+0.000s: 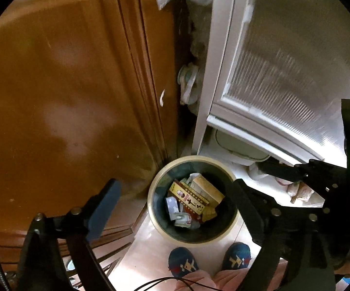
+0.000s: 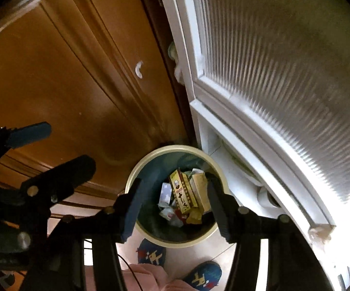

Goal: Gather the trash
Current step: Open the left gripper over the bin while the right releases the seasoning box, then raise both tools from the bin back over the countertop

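Note:
A round trash bin with a cream rim stands on the floor in the corner. It holds several cardboard boxes and wrappers, among them a yellow and red box. My left gripper hangs above the bin, open and empty. My right gripper is also above the bin, open and empty. The right gripper's fingers show at the right in the left wrist view. The left gripper's fingers show at the left in the right wrist view.
A brown wooden door is at the left of the bin. A white-framed ribbed glass door is at the right. The person's blue slippers stand just before the bin on the pale floor.

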A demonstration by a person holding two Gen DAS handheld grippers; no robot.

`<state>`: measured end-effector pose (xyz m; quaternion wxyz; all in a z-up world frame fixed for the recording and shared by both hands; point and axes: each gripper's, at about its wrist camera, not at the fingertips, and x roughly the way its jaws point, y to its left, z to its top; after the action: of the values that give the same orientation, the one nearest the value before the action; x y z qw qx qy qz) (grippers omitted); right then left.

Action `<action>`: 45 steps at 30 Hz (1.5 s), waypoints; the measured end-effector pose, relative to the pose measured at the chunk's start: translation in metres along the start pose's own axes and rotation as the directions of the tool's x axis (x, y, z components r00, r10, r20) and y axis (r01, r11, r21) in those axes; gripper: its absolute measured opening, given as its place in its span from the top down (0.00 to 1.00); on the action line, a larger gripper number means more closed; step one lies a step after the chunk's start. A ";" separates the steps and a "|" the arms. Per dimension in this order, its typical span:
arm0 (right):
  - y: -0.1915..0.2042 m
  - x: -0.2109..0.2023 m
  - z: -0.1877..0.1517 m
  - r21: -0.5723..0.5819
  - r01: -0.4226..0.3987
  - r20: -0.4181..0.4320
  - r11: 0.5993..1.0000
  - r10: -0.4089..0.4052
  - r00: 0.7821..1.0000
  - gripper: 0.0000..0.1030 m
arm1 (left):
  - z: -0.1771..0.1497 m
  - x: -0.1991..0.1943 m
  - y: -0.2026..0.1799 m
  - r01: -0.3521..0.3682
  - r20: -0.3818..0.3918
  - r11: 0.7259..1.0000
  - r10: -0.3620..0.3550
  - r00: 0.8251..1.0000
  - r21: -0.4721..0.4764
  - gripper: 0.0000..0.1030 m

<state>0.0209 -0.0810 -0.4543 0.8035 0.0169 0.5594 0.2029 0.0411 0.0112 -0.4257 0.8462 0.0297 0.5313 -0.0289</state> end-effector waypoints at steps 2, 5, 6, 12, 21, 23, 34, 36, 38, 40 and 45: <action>0.005 -0.013 -0.001 -0.003 0.008 0.019 1.000 -0.008 1.000 0.47 | 0.002 -0.009 -0.003 -0.005 0.012 1.000 0.005 1.000 0.009 0.10; 0.008 -0.038 0.005 -0.025 0.026 0.054 0.999 -0.024 0.998 0.47 | 0.006 -0.028 -0.007 -0.009 0.037 1.000 0.008 0.999 0.027 0.06; 0.008 -0.045 0.007 -0.032 0.026 0.061 0.999 -0.024 0.998 0.47 | 0.009 -0.037 -0.009 -0.008 0.047 0.999 0.007 0.999 0.032 0.05; 0.017 -0.115 0.017 -0.079 0.057 0.109 0.995 -0.048 0.993 0.47 | 0.031 -0.094 -0.018 0.006 0.116 0.999 -0.011 0.993 0.050 0.05; 0.038 -0.229 0.052 -0.130 0.044 0.185 0.991 -0.019 0.983 0.47 | 0.075 -0.200 -0.034 0.012 0.229 0.998 -0.026 0.973 0.061 0.05; 0.038 -0.257 0.063 -0.145 0.042 0.210 0.988 -0.011 0.978 0.47 | 0.086 -0.223 -0.037 0.012 0.259 0.998 -0.028 0.965 0.065 0.05; 0.035 -0.388 0.109 -0.172 0.080 0.369 0.982 -0.011 0.929 0.47 | 0.154 -0.331 -0.062 -0.005 0.396 0.998 -0.021 0.918 0.066 0.04; 0.032 -0.401 0.119 -0.168 0.083 0.391 0.982 -0.010 0.920 0.47 | 0.167 -0.346 -0.067 -0.012 0.415 0.998 -0.014 0.910 0.062 0.04; 0.024 -0.417 0.129 -0.160 0.077 0.418 0.984 -0.003 0.908 0.47 | 0.179 -0.360 -0.072 -0.022 0.431 0.998 -0.007 0.902 0.061 0.04; 0.021 -0.431 0.135 -0.159 0.080 0.445 0.984 -0.001 0.896 0.47 | 0.192 -0.372 -0.077 -0.035 0.444 0.997 0.003 0.896 0.064 0.04; 0.012 -0.457 0.163 -0.156 0.083 0.492 0.984 0.004 0.871 0.40 | 0.230 -0.394 -0.087 -0.077 0.448 0.993 0.030 0.893 0.087 0.04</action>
<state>0.0313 -0.1953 0.0175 0.9214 -0.0132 0.3180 0.2229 0.0701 -0.0873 0.0273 0.9432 0.0801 0.3201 -0.0386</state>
